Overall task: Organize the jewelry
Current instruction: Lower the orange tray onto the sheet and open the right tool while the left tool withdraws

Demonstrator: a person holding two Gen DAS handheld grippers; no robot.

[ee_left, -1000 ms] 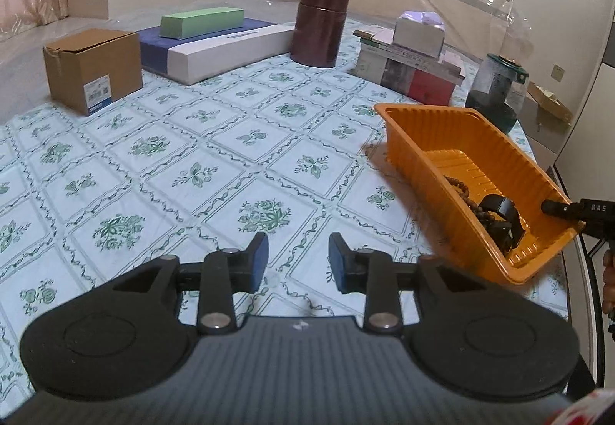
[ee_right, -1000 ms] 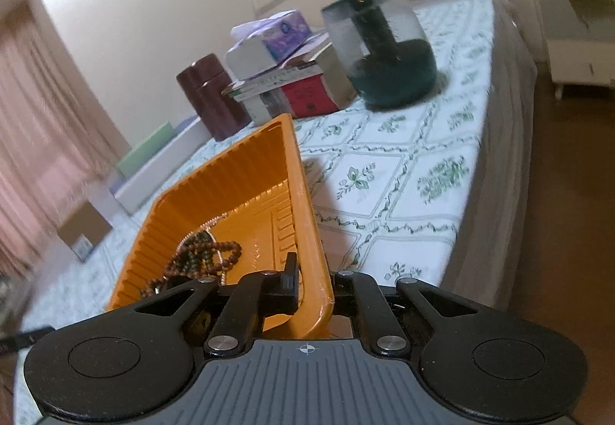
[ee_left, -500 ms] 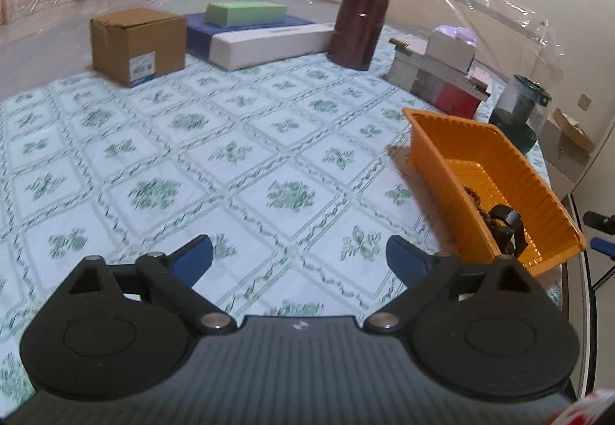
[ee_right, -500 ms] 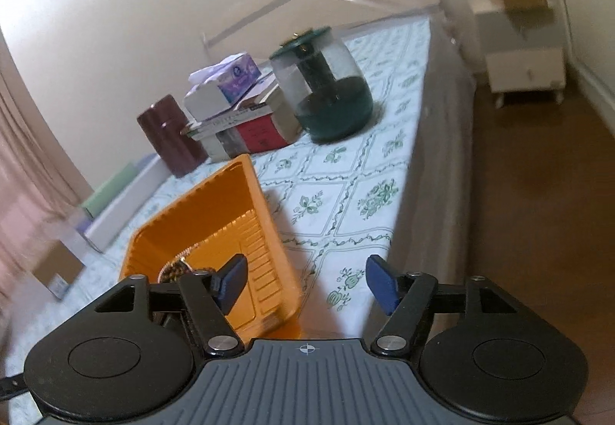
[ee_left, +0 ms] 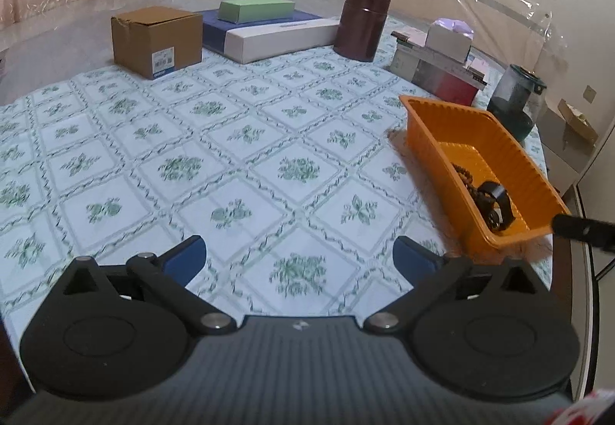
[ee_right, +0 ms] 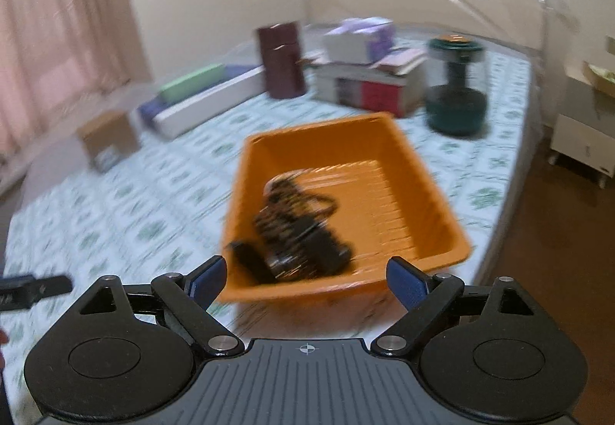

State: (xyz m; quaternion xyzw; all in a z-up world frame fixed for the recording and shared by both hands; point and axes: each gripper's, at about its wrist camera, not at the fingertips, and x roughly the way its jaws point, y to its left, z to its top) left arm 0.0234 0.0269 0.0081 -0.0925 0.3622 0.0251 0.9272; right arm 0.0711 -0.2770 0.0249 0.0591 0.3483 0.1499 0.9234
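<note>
An orange plastic tray (ee_left: pixel 432 152) (ee_right: pixel 419 190) sits on the flower-patterned cloth near the bed's right edge. In it lies a heap of dark bead strings (ee_left: pixel 466 179) (ee_right: pixel 288 229) with a black watch (ee_left: pixel 496 200). My left gripper (ee_left: pixel 300 261) hovers over bare cloth to the left of the tray. Its jaws are opening wide with nothing between them. My right gripper (ee_right: pixel 307 279) is raised in front of the tray's near end, its jaws opening and apart from the rim. This view is motion-blurred. The right gripper's tip (ee_left: pixel 576 230) shows beside the tray's near corner.
Along the far side stand a cardboard box (ee_left: pixel 157 40), a blue-and-white flat box (ee_left: pixel 269 32) with a green box on top, a brown canister (ee_left: pixel 361 25), stacked books (ee_left: pixel 434 71) and a dark green glass jar (ee_left: pixel 515 105). A white nightstand (ee_right: pixel 580 132) stands on the floor to the right.
Both grippers went from nearly shut to wide open. The right one let go of the tray's near rim, rose, drew back and rolled level. The left one drew back a little.
</note>
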